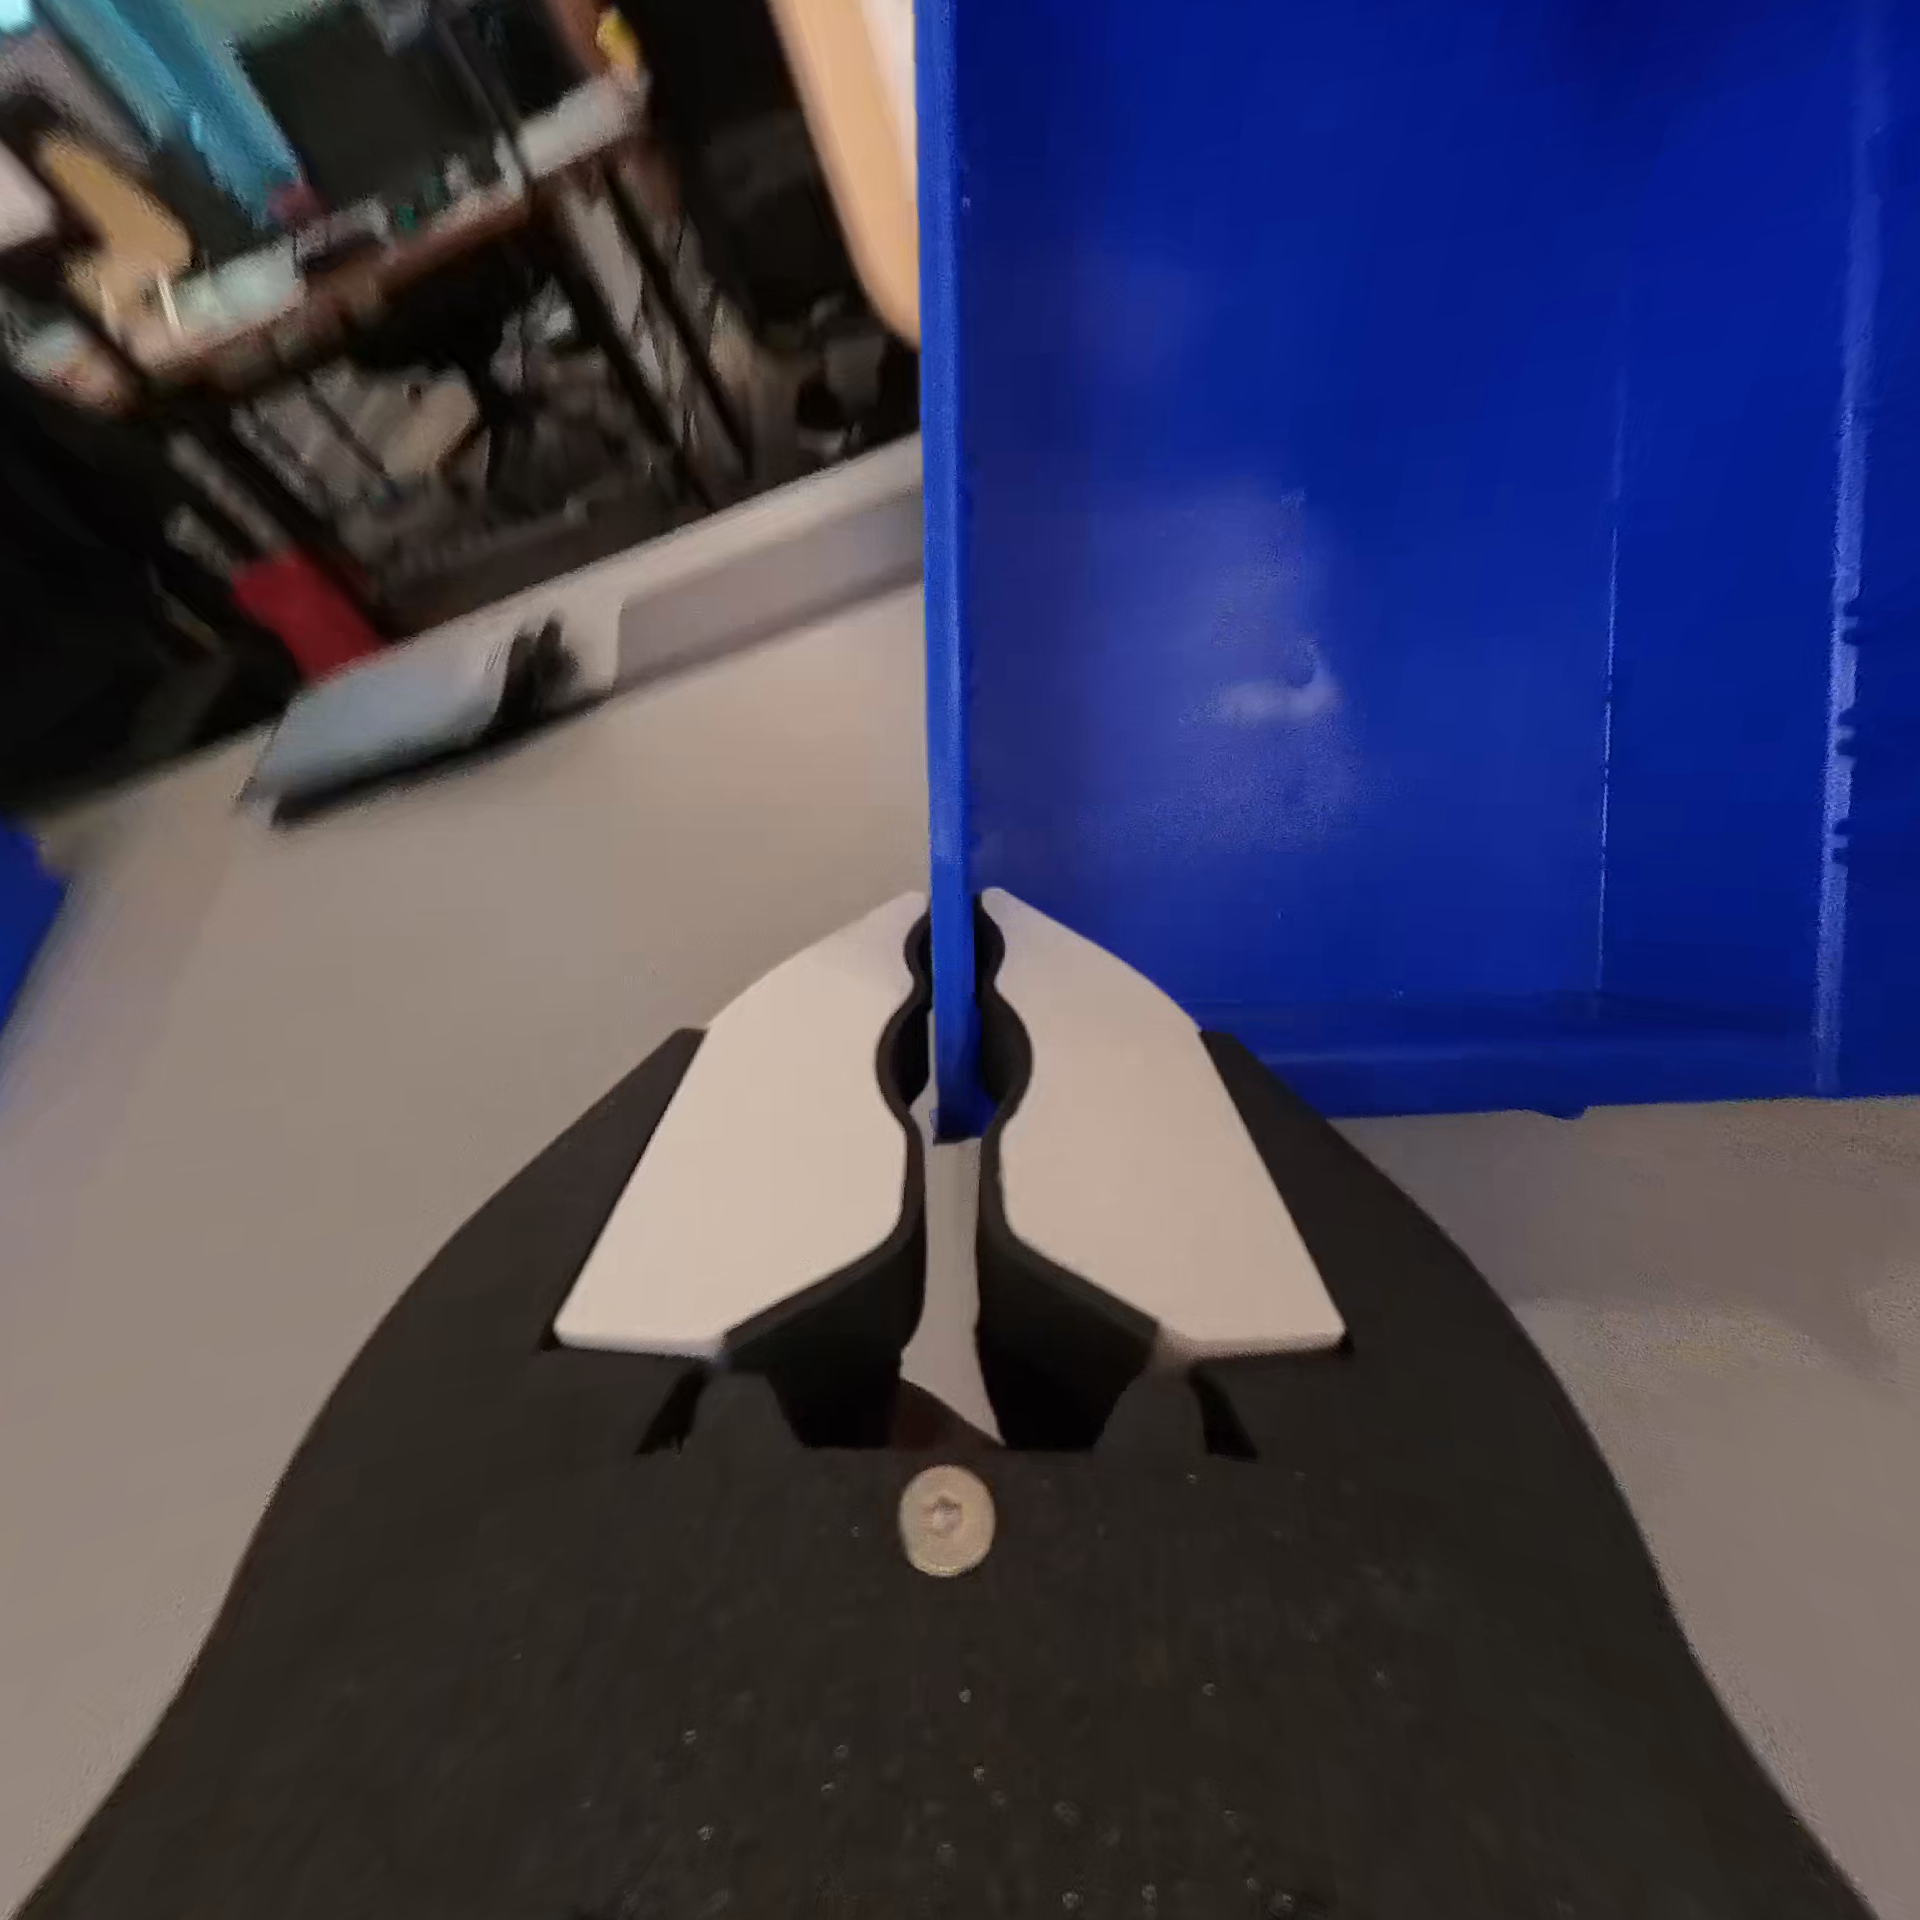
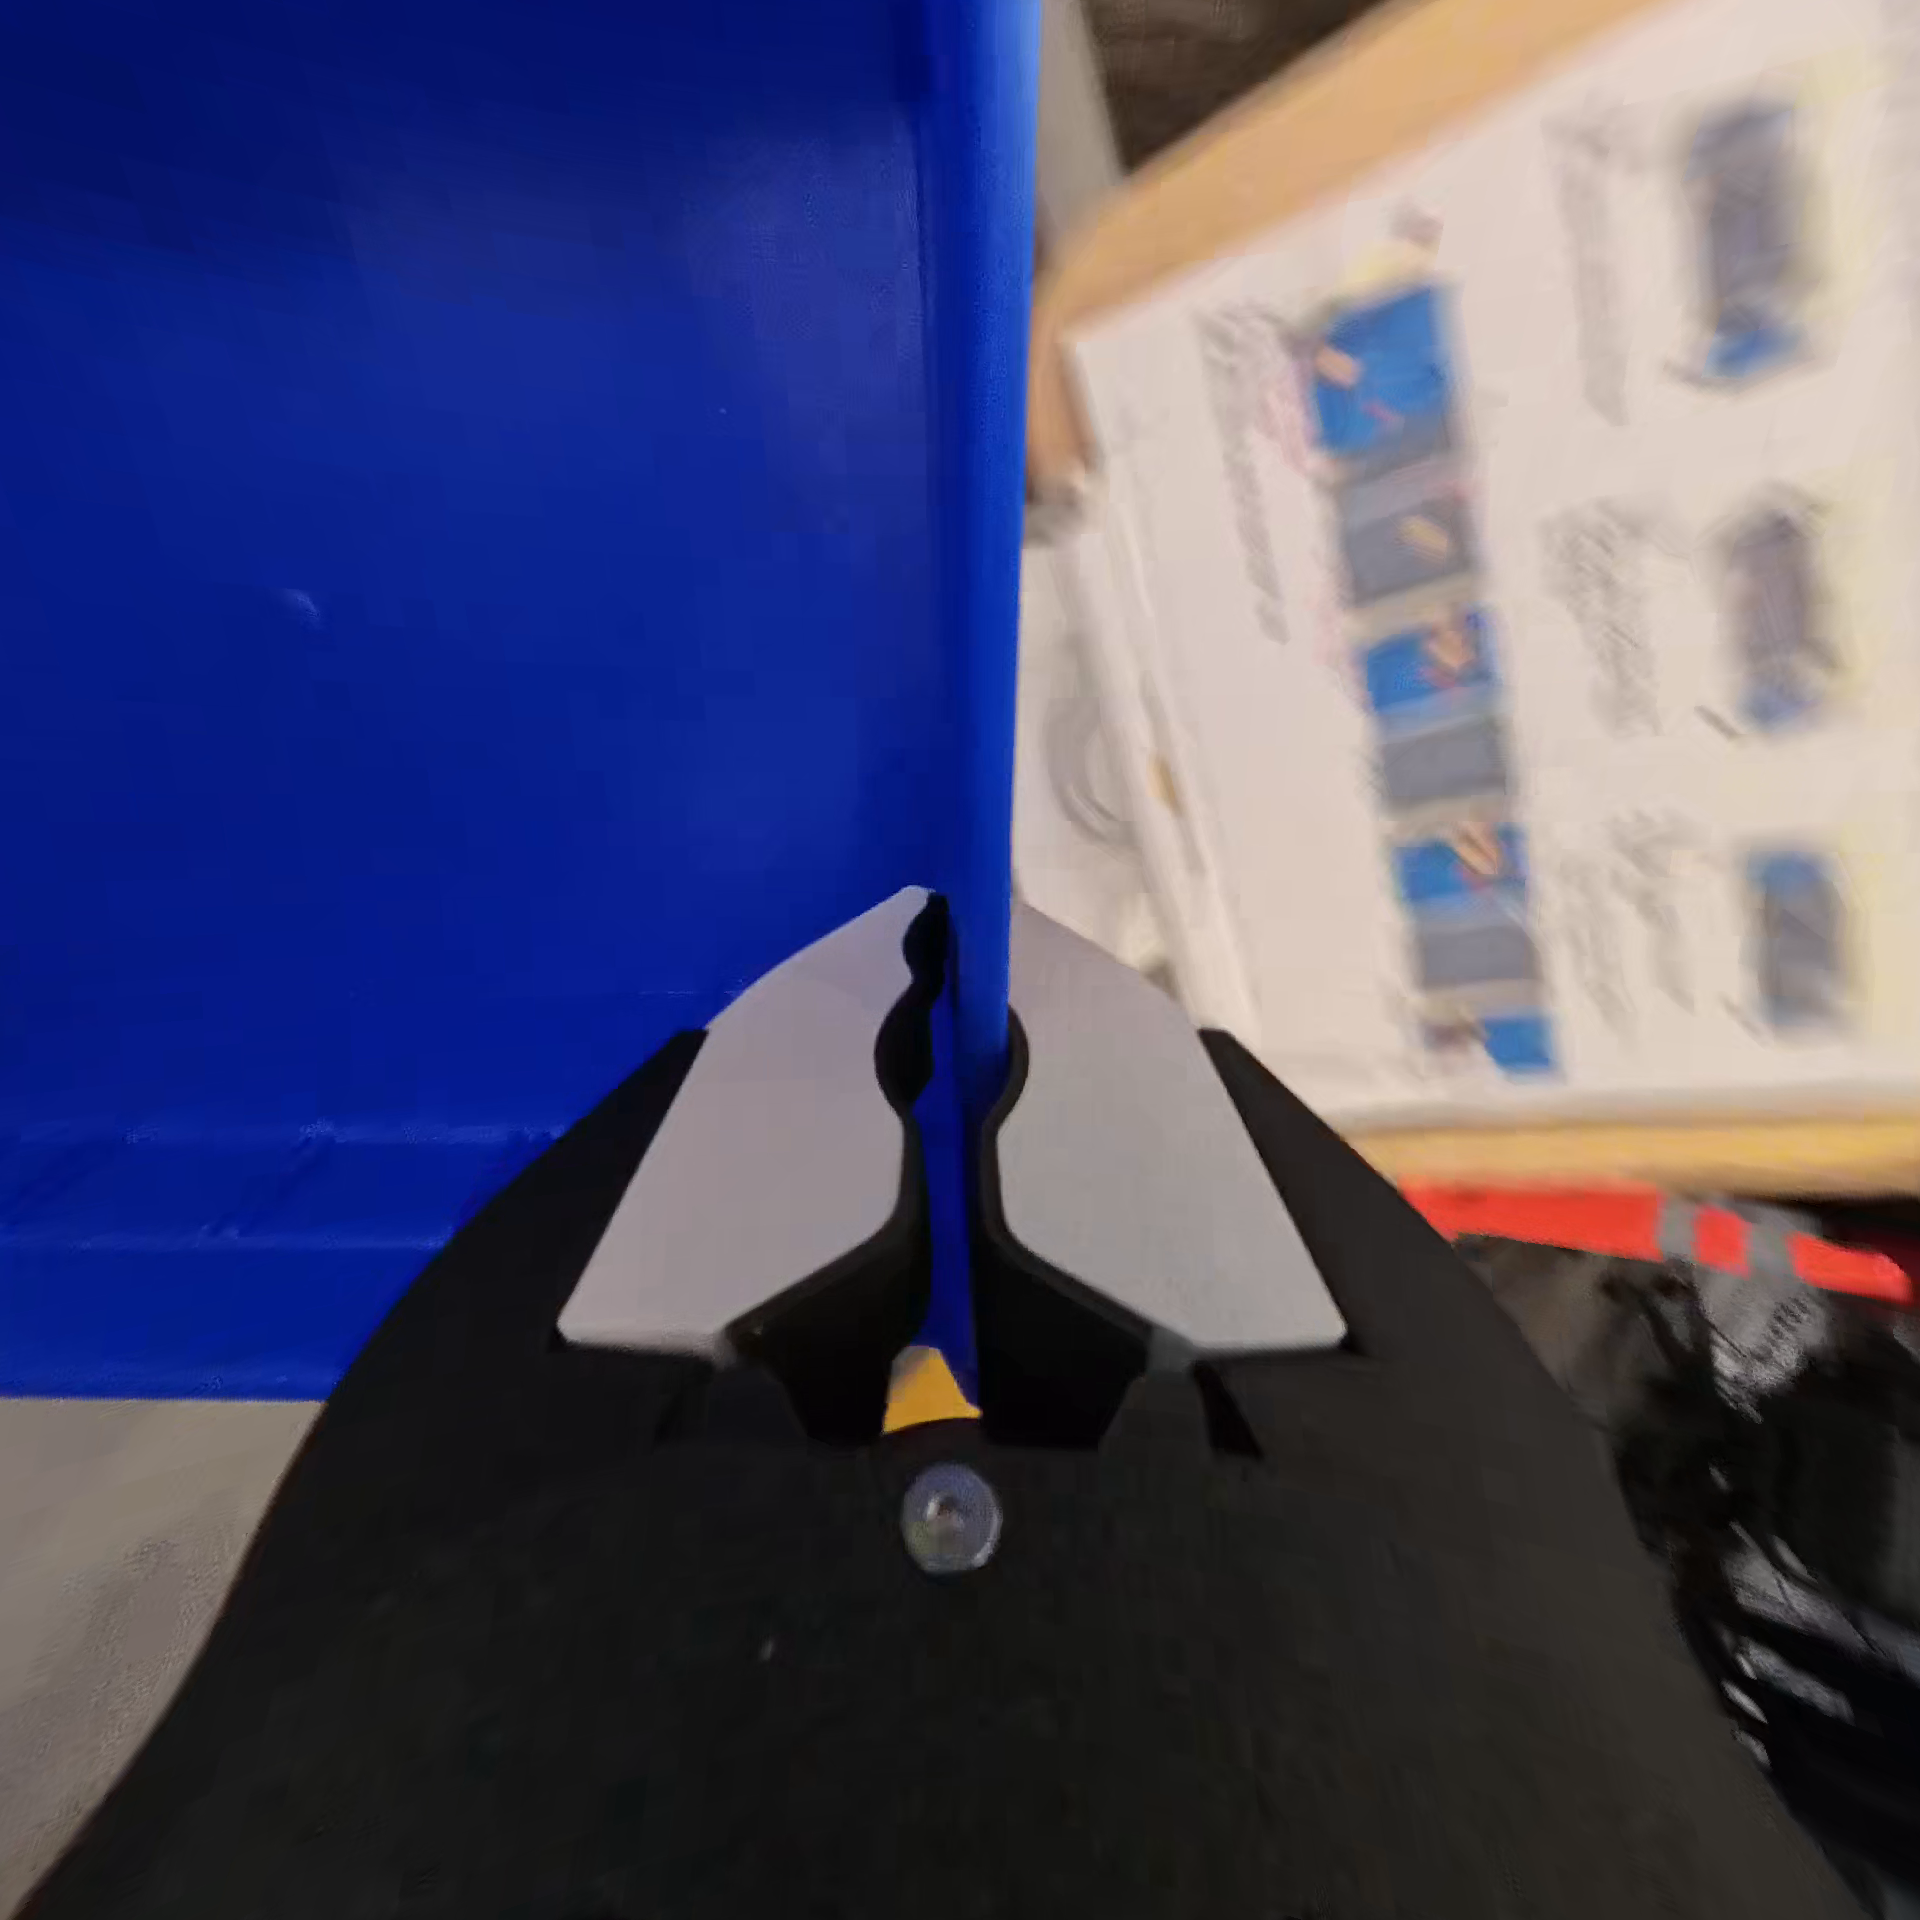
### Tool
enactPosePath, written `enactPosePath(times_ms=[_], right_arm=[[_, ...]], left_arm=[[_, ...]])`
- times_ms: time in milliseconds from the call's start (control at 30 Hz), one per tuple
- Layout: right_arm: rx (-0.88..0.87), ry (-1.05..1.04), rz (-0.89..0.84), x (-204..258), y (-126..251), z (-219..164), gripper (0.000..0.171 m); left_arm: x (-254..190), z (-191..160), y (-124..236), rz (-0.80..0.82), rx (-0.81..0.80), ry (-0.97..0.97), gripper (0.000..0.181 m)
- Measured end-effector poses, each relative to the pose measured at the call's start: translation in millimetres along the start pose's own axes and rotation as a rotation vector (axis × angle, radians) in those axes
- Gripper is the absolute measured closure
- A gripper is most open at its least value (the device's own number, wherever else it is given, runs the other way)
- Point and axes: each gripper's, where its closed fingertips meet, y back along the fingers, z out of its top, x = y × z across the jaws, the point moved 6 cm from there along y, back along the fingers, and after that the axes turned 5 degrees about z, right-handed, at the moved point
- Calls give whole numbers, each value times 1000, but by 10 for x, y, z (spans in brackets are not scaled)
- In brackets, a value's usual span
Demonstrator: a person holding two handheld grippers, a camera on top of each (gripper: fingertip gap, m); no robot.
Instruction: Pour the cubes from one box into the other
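Left gripper [image 1: 954, 997]: its 2 white fingers [image 1: 790, 1122] are pinching a thin blue wall edge of the blue box [image 1: 1403, 520], one finger on each face of the wall. The edge is sitting in the notched inner profile of the fingers, which probably is keeping it from sliding.

Right gripper [image 2: 961, 997]: its 2 fingers [image 2: 1122, 1143] are clamping the opposite thin wall of the same blue box [image 2: 468, 520] in the same way, with the wall running deep between them toward the screw at the base.

Why 2 grips: holding one side wall in each gripper is likely giving control over tilt, so the box can be turned about the line between the 2 pinch points without twisting out of a single grip.

Box position: it is filling the right of the left wrist view and the left of the right wrist view, so it is sitting between the 2 grippers. Its lower edge is appearing against the grey table [image 1: 416, 1039]; whether it is touching or lifted, I cannot tell.

Cubes: none are showing in either view; the visible inner surface is bare blue.

Other box: a blue sliver [image 1: 21, 914] at the left border of the left wrist view may be it, but too little is showing.

Surroundings: a printed sheet [image 2: 1507, 623] on a cardboard piece is lying to the right, blurred.

Stage, as a judgement: the box is being carried or tipped; blur is suggesting motion.
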Motion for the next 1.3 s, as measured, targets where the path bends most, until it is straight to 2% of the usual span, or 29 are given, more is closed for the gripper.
enactPosePath(times_ms=[167, 333, 433, 533, 700, 833, 900, 1000, 1100, 1167, 1233, 1300], right_arm=[[92, 8, 286, 494, -1080, 969, 168], [265, 31, 463, 814, -1859, 1559, 166], [316, 16, 491, 869, -2184, 1730, 163], [344, -4, 498, 876, -2453, 1715, 158], [269, 39, 377, 789, -2549, 1743, 146], [123, -6, 263, 693, -2277, 1692, 145], [-37, -52, 212, 610, -1966, 1658, 147], [-172, -96, 168, 559, -1445, 1380, 146], [-286, -182, 216, 684, -861, 890, 145], [-395, -272, 226, 793, -441, 450, 145], [-470, -356, 210, 916, -54, -88, 144], [-485, -408, 112, 987, 300, -711, 139]], left_arm=[[781, -671, 172, -15, 234, 104, 177], [1281, -1075, 141, -68, 363, 224, 177], [1450, -1197, 45, -95, 394, 282, 177], [1534, -1258, -80, -116, 394, 344, 177], [1543, -1289, -223, -112, 359, 371, 176], [1593, -1274, -261, -116, 332, 423, 174], [1583, -1220, -215, -121, 304, 449, 158], [1560, -1110, -83, -52, 260, 428, 150], [1481, -1008, 70, 16, 250, 381, 138], [1404, -938, 202, 69, 235, 346, 136], [1270, -876, 388, 90, 227, 320, 137], [1093, -799, 597, 75, 175, 327, 137]])
